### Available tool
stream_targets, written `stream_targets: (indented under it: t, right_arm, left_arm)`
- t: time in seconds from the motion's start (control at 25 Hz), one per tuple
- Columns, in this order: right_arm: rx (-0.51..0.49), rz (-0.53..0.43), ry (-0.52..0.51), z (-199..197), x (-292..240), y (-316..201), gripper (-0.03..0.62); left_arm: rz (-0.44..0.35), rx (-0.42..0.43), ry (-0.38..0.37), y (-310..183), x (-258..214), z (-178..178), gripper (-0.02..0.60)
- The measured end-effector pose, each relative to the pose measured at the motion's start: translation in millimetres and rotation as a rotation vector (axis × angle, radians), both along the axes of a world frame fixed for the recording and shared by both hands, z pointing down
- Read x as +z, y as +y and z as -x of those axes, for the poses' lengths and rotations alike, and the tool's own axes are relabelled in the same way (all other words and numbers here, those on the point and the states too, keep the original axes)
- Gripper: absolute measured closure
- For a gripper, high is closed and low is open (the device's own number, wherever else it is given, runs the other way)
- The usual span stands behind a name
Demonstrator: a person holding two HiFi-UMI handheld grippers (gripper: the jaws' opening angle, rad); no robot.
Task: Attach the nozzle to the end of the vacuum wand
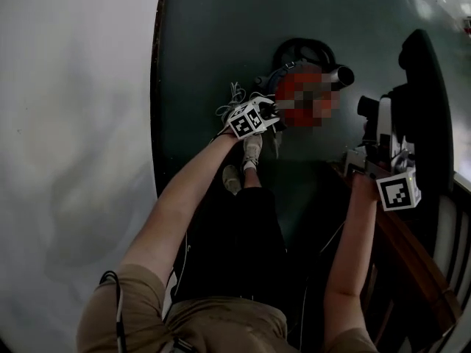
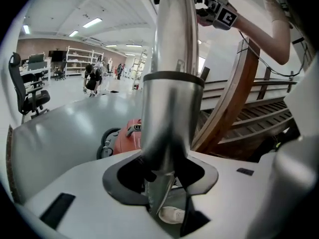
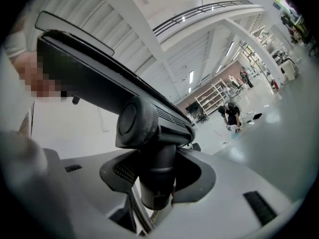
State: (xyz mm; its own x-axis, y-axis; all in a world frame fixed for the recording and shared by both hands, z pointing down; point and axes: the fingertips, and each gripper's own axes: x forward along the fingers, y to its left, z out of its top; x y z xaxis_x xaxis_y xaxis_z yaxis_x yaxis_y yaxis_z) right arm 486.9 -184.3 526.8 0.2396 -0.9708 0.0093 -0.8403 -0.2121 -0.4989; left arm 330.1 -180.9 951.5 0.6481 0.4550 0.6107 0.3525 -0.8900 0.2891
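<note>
Chrome wand (image 2: 172,108) is clamped in the left gripper (image 2: 162,193), jaws closed on its wider collar section, tube rising away from the camera. Right gripper (image 3: 152,183), jaws about half apart, pinches the neck of the black nozzle (image 3: 99,78), held aloft at the person's right. The 2 parts look unjoined. Advice: align both axes first, then push straight on.

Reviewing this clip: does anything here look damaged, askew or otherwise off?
Nothing stands out. The left hand-held gripper is shut on the metal wand, the right hand-held gripper on the neck of the black nozzle; both parts look intact, simply not yet joined.
</note>
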Motion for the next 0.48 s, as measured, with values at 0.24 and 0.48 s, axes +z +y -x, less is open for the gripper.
stream_targets:
  t: [0.24,0.48]
  right_arm:
    - [-0.025,-0.004,-0.001,28,-68,50,0.414]
    - [-0.181,0.035,0.057,42,-103,36,0.414]
  left_arm:
    - [-0.077,-0.012,-0.049,31,-6,10,0.410]
    - [-0.144,0.034,-0.096,54,-3,12,0.413]
